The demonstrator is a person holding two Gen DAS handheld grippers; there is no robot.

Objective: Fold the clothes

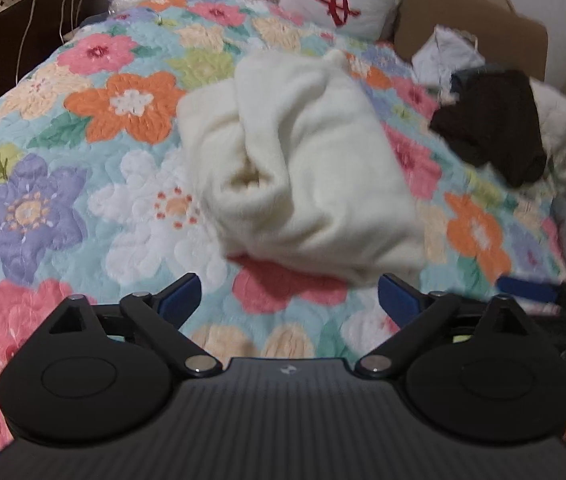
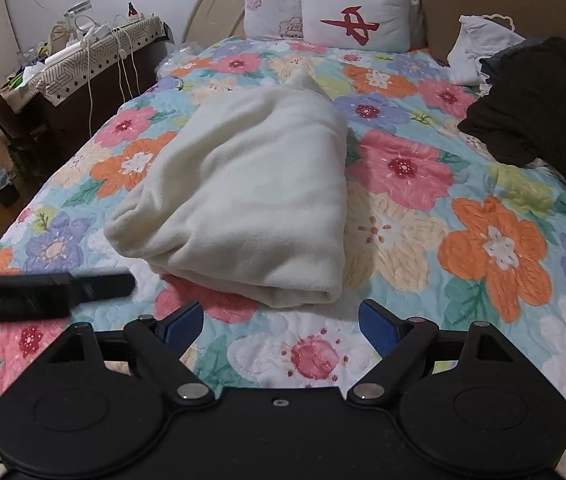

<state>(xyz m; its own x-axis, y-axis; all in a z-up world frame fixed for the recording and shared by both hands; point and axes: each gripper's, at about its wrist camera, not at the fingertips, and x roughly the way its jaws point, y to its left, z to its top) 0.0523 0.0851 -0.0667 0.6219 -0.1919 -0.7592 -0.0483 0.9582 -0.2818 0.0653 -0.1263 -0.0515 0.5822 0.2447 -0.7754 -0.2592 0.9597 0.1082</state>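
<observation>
- Two grippers hang low over the floral quilt (image 2: 483, 240), both at the near side of the cream fleece garment (image 2: 251, 196), which lies folded into a thick bundle in the middle of the quilt.
- Left gripper (image 1: 289, 300): fingers spread wide, nothing between the blue pads, just short of the garment's near edge.
- Right gripper (image 2: 281, 328): fingers likewise wide apart and empty, just short of the garment's near fold.
- Beyond the garment, at the head of the bed, sits a white pillow with a red mark (image 2: 355, 16).
- Right of the garment, well apart from it, lies a dark brown garment (image 2: 539, 112), with white cloth (image 2: 479, 48) behind it.
</observation>
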